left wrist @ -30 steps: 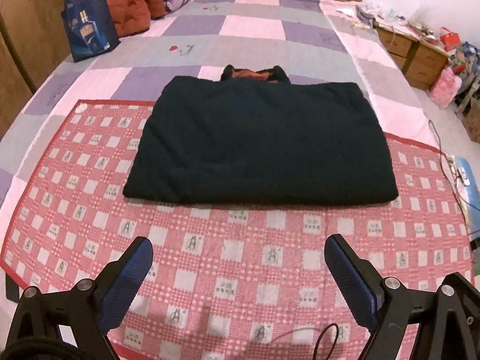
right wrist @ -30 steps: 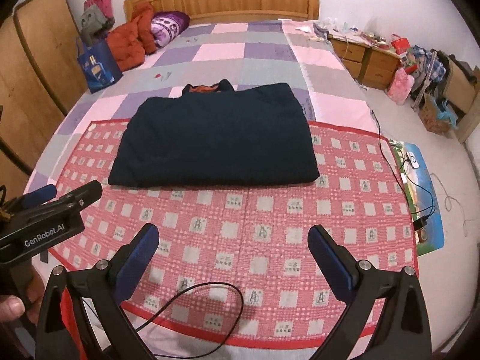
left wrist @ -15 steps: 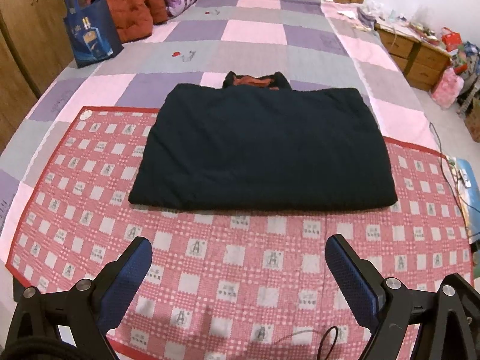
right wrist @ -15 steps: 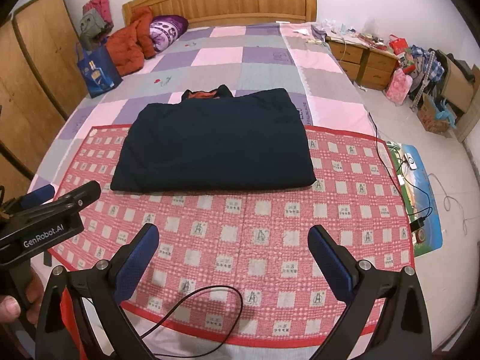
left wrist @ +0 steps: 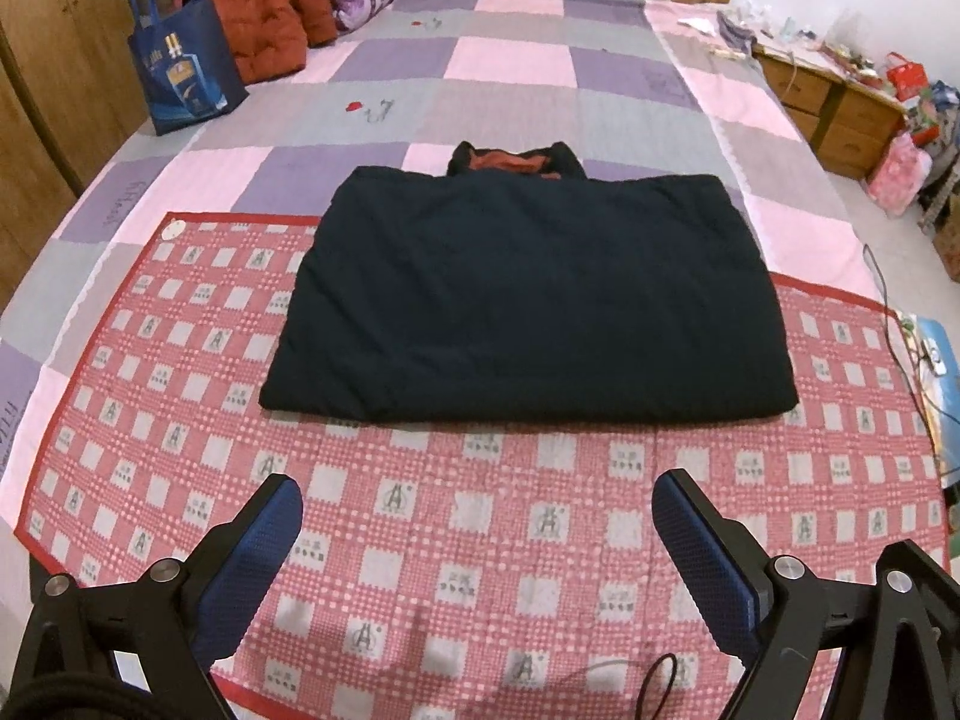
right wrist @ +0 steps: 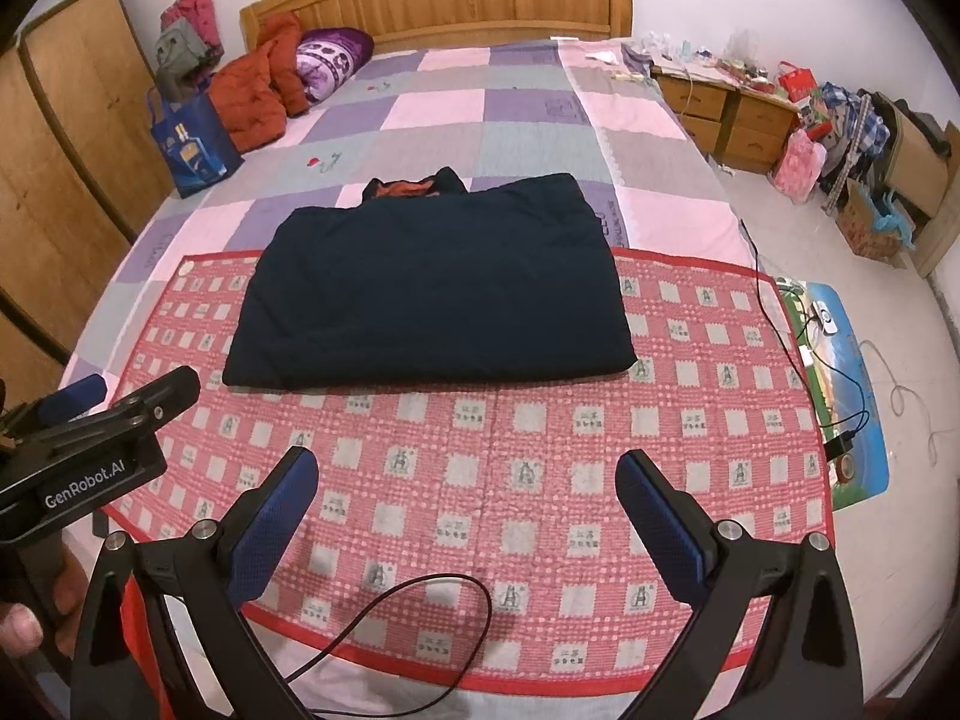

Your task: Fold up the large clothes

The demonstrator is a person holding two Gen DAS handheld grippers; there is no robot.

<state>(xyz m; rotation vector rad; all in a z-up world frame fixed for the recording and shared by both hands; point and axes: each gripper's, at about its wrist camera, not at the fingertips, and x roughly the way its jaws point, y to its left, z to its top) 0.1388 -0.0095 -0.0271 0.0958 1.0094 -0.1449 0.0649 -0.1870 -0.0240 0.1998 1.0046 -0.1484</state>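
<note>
A dark navy padded jacket (left wrist: pixel 528 294) (right wrist: pixel 432 294) lies folded into a flat rectangle on the bed, half on a red-and-white checked mat (left wrist: pixel 480 528) (right wrist: pixel 510 468). Its collar with orange lining (left wrist: pixel 510 161) (right wrist: pixel 414 187) points toward the headboard. My left gripper (left wrist: pixel 477 510) hovers open over the mat, short of the jacket's near edge, holding nothing. My right gripper (right wrist: pixel 468 486) is open too, also back from the jacket and empty. The left tool's body (right wrist: pixel 90 450) shows at the left edge of the right wrist view, held by a hand (right wrist: pixel 18 630).
A patchwork quilt (right wrist: pixel 480 120) covers the bed up to a wooden headboard (right wrist: pixel 450 0). A blue bag (right wrist: pixel 192 138), orange coat (right wrist: pixel 258 90) and purple pillow (right wrist: pixel 330 57) sit at the far left. A black cable (right wrist: pixel 390 624) loops on the near mat. Drawers (right wrist: pixel 732 114) and floor clutter stand right.
Both grippers have drawn back and risen a little from the bed, so the folded jacket looks farther away. The jacket itself has not moved. Both grippers stayed open.
</note>
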